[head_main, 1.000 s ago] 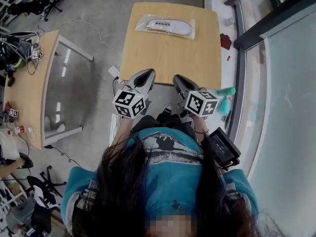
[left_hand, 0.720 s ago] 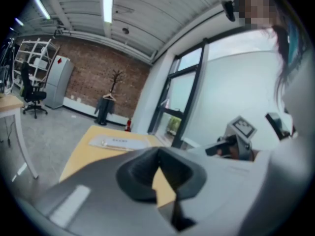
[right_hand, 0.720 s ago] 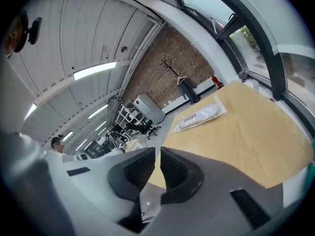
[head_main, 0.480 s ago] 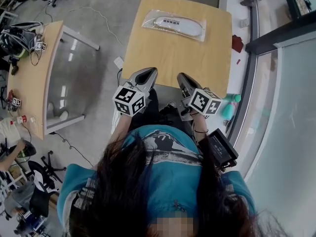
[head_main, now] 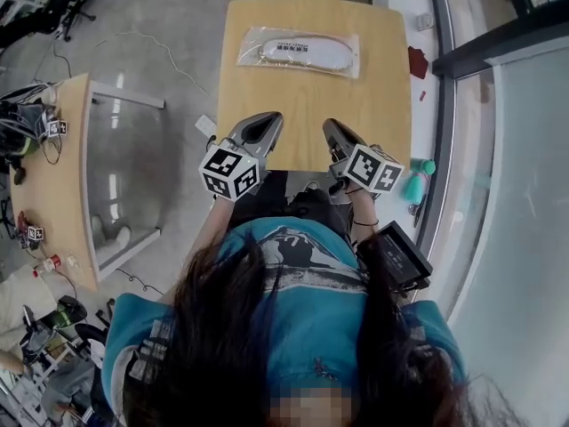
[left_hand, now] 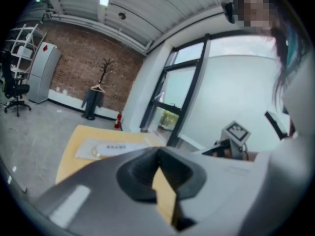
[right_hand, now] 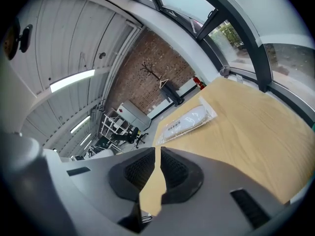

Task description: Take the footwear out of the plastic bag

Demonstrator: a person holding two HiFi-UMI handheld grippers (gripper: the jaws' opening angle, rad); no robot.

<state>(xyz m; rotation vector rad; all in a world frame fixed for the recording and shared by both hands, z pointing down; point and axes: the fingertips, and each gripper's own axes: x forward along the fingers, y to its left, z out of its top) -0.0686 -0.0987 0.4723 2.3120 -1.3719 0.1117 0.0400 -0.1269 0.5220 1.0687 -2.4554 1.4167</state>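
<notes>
Both left gripper point(head_main: 266, 117) and right gripper point(head_main: 330, 125) pinched closed, empty; glossy plastic bag point(head_main: 248, 44) (pale footwear point(head_main: 307, 54) inside).

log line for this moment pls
left gripper: shut, empty | right gripper: shut, empty | bag: sealed, far end of table, untouched

Open tabletop point(head_main: 311, 105) before the plastic bag point(head_main: 299, 51)

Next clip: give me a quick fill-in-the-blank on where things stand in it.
The plastic bag lies at the ___ end of the wooden table, away from the person.
The footwear sits ___ the bag.
The jaws of the left gripper and the right gripper are both ___, holding nothing.
Missing words: far; inside; shut.
</notes>
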